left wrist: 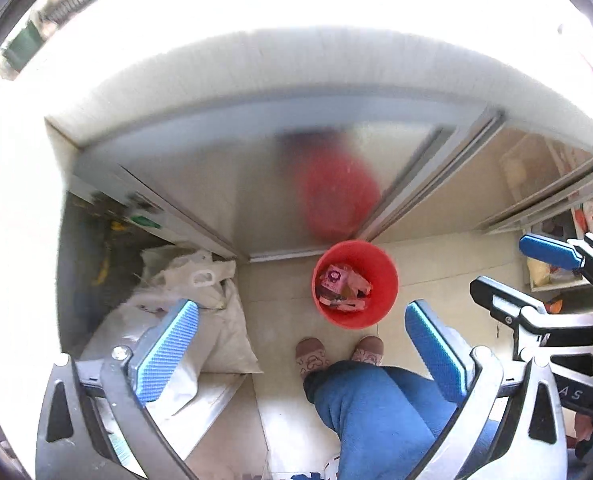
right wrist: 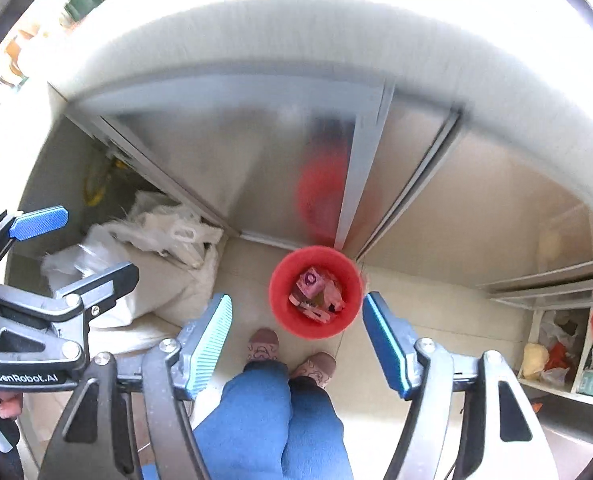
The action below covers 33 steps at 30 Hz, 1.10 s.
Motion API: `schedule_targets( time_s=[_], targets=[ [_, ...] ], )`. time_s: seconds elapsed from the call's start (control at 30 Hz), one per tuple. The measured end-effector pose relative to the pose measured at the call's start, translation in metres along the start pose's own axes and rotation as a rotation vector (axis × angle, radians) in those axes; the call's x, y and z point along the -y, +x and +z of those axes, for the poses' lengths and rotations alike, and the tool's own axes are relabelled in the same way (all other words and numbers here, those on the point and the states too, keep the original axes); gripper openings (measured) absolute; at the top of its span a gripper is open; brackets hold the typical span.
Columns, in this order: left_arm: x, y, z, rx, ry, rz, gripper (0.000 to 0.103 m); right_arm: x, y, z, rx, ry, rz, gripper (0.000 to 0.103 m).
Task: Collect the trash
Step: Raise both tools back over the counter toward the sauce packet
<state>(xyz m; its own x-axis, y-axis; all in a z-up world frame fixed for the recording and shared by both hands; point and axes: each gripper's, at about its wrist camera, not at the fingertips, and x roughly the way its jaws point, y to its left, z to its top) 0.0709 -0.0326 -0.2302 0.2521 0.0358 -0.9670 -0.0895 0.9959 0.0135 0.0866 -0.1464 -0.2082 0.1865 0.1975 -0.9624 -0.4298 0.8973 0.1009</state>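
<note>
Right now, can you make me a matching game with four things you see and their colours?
Things:
1. bucket
2. gripper pads
3. sack
4. slippers

Colours:
A. white
B. pinkish brown
C. red
D. blue

Pairs: 1-C, 2-D, 3-A, 4-B

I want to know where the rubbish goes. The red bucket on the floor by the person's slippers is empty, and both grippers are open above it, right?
Not quite. The red bucket isn't empty: the right wrist view shows pink wrappers and other scraps inside. The rest holds: it stands on the floor by the slippers, and the left gripper and right gripper are both open above it.
</note>
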Motion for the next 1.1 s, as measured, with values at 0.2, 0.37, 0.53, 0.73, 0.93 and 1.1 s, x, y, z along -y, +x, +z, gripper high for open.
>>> schedule_targets(
  time_s=[0.2, 0.37, 0.53, 0.73, 0.93, 1.1],
  targets=[
    [-0.010, -0.060, 0.024, 0.060, -0.039, 0.021, 0.103, -0.011, -0.045, 0.034, 0.074, -0.038, 0.000, 0.067],
    [-0.028, -0.103, 0.049, 0.133, -0.075, 0.059, 0.103, -0.025, -0.075, 0.073, 0.157, -0.099, 0.013, 0.070],
    [-0.061, -0.124, 0.076, 0.170, -0.131, 0.111, 0.103, -0.052, -0.085, 0.120, 0.212, -0.178, 0.033, 0.074],
    [-0.126, -0.130, 0.114, 0.188, -0.219, 0.147, 0.103, -0.086, -0.086, 0.181, 0.225, -0.267, 0.058, 0.078],
    [-0.201, -0.123, 0.135, 0.156, -0.324, 0.183, 0.103, -0.140, -0.065, 0.241, 0.185, -0.385, 0.098, 0.082],
    [-0.257, -0.110, 0.136, 0.103, -0.406, 0.224, 0.103, -0.189, -0.038, 0.276, 0.140, -0.524, 0.130, 0.086]
  ],
)
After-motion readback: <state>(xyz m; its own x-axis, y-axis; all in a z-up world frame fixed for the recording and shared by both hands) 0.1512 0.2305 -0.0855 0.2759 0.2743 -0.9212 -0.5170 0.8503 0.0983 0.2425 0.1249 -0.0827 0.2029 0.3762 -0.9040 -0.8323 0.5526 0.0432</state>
